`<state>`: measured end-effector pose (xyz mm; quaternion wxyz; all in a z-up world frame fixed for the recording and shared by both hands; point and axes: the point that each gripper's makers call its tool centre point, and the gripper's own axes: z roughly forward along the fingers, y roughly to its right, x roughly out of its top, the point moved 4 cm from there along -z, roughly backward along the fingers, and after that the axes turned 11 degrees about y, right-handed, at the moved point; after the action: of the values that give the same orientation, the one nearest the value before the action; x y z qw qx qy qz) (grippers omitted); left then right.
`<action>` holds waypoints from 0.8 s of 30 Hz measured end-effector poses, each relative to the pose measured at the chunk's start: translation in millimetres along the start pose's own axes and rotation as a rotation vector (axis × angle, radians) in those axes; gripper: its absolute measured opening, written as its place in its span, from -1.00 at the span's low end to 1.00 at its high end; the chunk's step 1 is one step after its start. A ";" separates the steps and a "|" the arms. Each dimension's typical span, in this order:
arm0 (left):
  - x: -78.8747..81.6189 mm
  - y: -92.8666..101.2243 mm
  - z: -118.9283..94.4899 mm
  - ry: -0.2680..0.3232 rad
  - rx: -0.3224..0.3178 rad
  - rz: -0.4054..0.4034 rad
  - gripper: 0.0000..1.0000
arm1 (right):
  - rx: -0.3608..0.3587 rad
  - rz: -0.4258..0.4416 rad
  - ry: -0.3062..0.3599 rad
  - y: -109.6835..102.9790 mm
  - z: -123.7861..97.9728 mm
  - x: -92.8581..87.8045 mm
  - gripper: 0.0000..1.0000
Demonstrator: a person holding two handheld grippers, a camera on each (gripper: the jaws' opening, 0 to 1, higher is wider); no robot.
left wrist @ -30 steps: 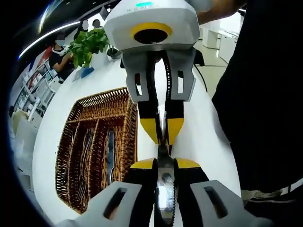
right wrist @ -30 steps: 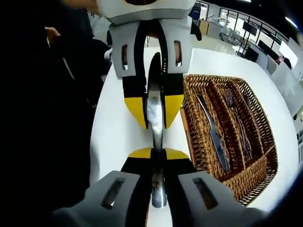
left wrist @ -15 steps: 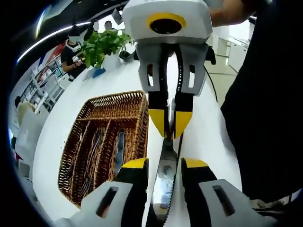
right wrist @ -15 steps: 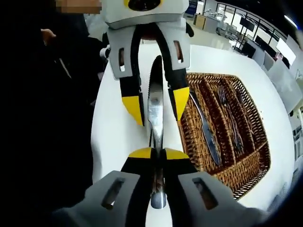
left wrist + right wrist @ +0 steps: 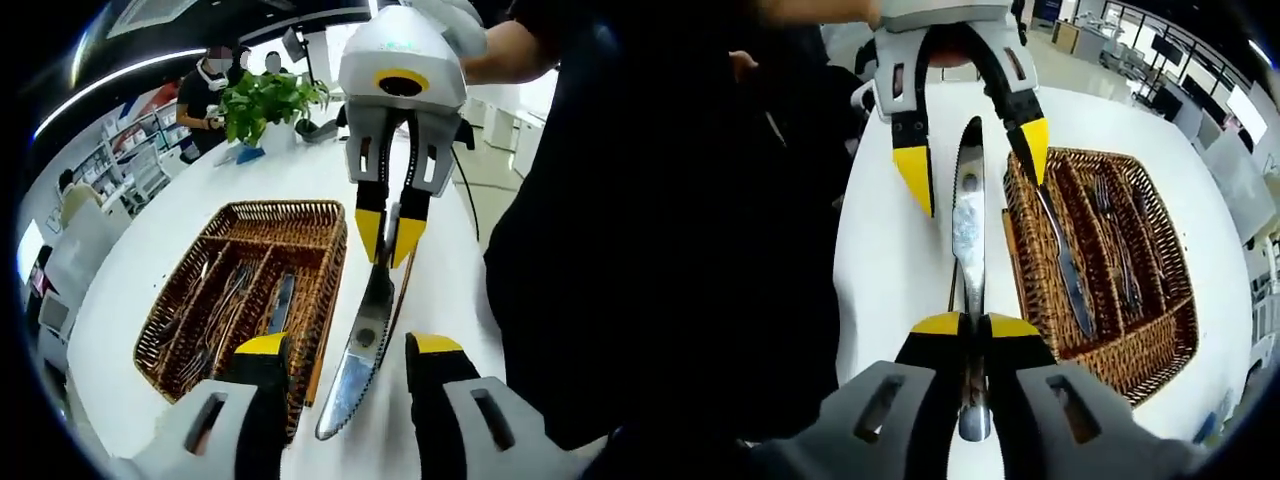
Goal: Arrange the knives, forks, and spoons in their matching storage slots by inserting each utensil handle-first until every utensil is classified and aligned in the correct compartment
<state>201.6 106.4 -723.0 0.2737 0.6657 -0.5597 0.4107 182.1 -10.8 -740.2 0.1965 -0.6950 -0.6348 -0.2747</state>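
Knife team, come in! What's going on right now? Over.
Right gripper shut on the knife, blade out. Left gripper open, jaws either side of the blade. Basket beside it, one knife in the near slot. Nothing blocking.

Bright overhead light, glare on the white table [image 5: 150,250], fisheye-bent edges, sharp focus.
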 end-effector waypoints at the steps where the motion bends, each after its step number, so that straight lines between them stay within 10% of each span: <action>1: 0.3 -1.7 -2.4 0.013 0.017 -0.017 0.17 | -0.002 0.000 -0.003 0.7 -0.9 0.0 -0.91; 13: 4.2 -12.1 -58.9 0.217 0.223 -0.267 0.96 | -0.037 -0.023 -0.055 15.0 -21.0 -0.6 -0.91; 24: -6.1 -16.2 -118.6 0.240 0.430 -0.280 0.99 | -0.040 -0.041 -0.081 25.0 -41.8 13.0 -0.91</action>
<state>188.6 210.9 -665.8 0.2446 0.7260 -0.3257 0.5541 201.9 -29.6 -697.8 0.1508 -0.6962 -0.6507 -0.2629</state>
